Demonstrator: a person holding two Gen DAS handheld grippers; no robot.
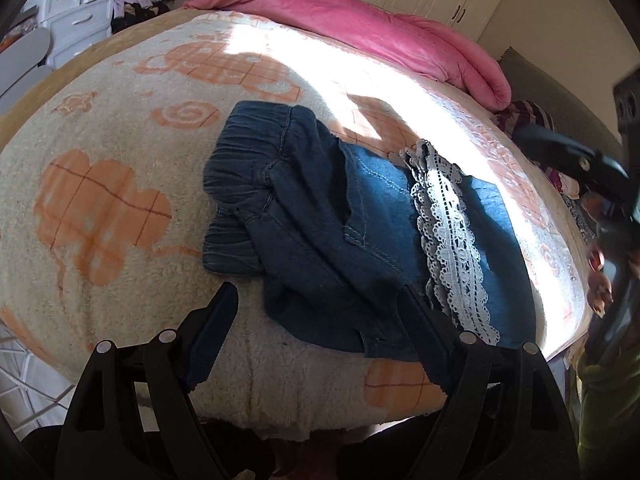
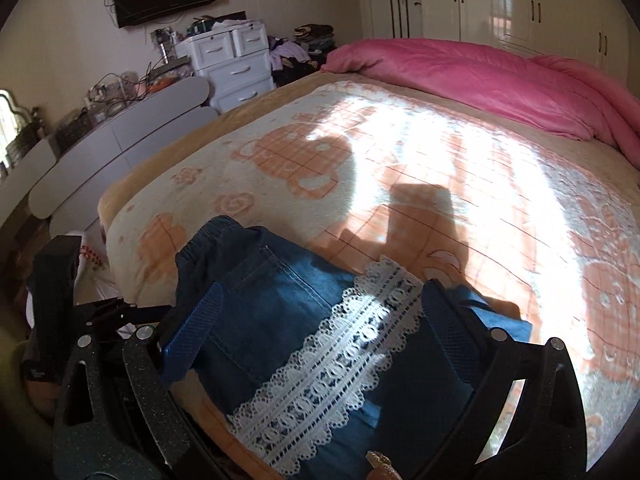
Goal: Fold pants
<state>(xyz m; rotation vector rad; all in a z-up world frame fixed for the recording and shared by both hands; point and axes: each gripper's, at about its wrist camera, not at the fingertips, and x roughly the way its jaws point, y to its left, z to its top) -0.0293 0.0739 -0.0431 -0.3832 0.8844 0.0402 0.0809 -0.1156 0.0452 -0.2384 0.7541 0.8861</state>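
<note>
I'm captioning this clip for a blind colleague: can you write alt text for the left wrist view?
Dark blue denim pants with a white lace stripe lie bunched near the front edge of a bed covered by a cream and orange blanket. The open left gripper hangs just above their near edge, holding nothing. A pink duvet lies along the far side.
</note>
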